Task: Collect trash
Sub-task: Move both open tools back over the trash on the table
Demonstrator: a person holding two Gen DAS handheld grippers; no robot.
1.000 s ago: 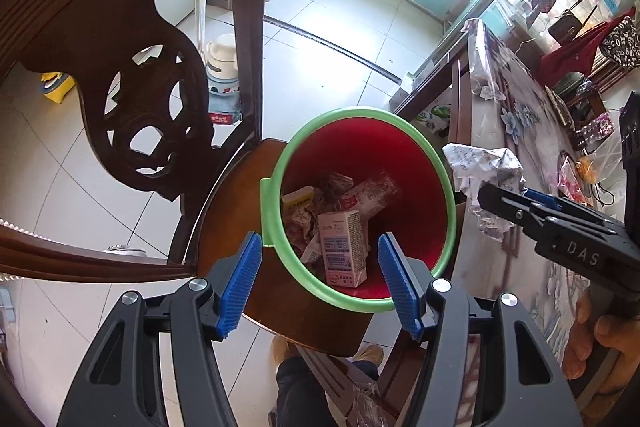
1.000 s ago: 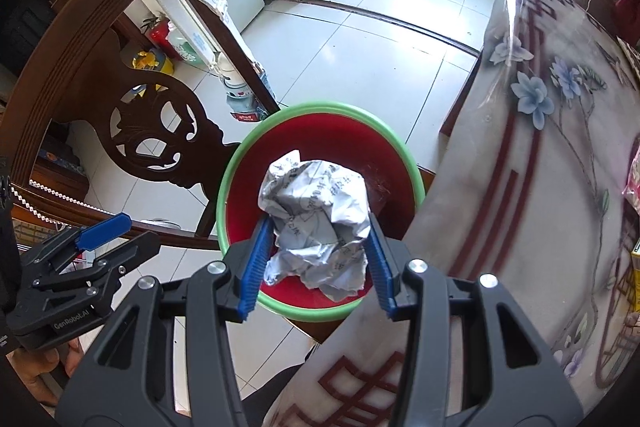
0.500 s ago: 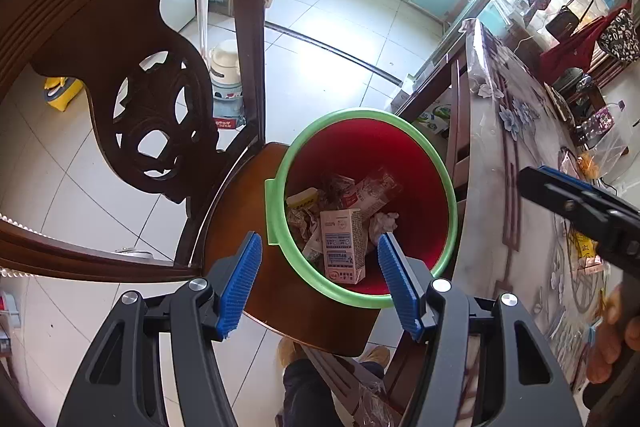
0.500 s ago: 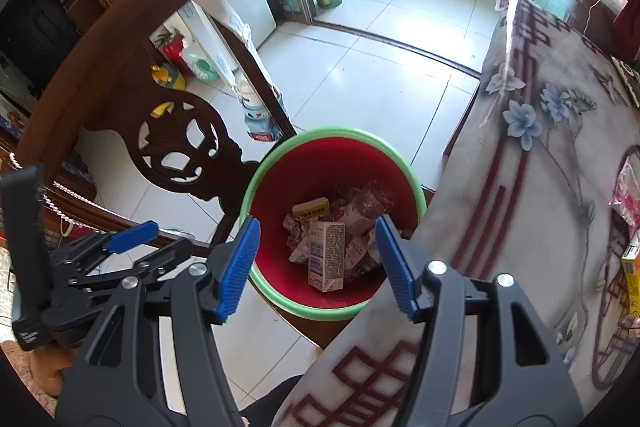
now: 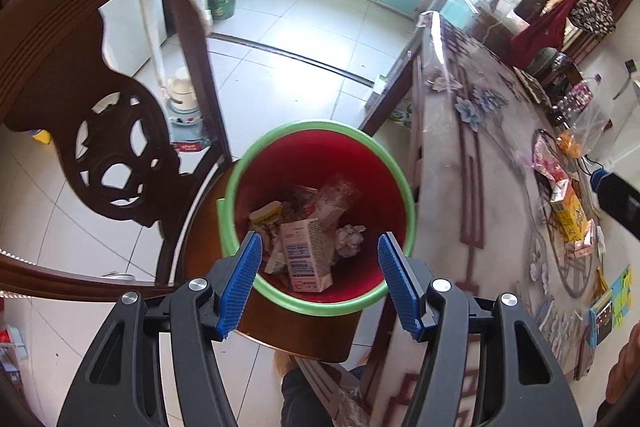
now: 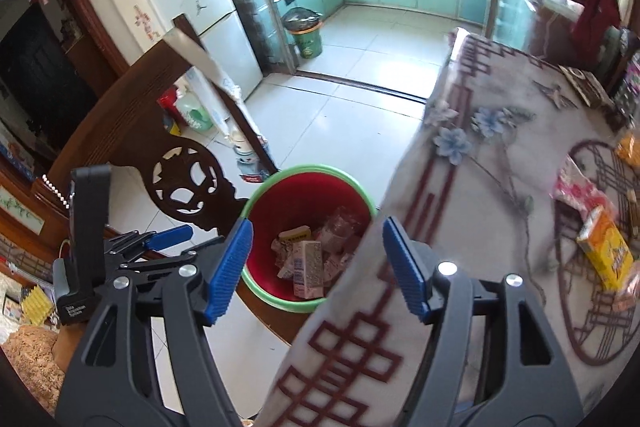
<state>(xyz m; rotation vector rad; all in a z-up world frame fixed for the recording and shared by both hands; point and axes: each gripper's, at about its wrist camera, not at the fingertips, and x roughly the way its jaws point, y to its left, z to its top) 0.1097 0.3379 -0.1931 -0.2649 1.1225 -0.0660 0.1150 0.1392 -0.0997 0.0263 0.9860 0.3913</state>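
A red bin with a green rim [image 5: 240,171] [image 6: 264,193] stands on a wooden chair seat beside the table. It holds a small white carton [image 5: 306,255] [image 6: 307,267], a crumpled paper ball [image 5: 350,239] and several wrappers. My left gripper [image 5: 318,279] is open and empty above the bin's near rim. My right gripper [image 6: 316,267] is open and empty, above the table edge beside the bin. A yellow carton [image 5: 568,215] [image 6: 606,253] and pink wrappers [image 6: 576,193] lie on the table.
A carved dark chair back [image 5: 104,147] rises left of the bin. The table with a flowered cloth [image 6: 480,163] fills the right. A green floor bin [image 6: 306,37] and a white fridge [image 6: 180,7] stand at the back on the tiled floor.
My right gripper opened and let the crumpled paper fall into the red bin, then drew back and up toward the table. My left gripper lifted slightly.
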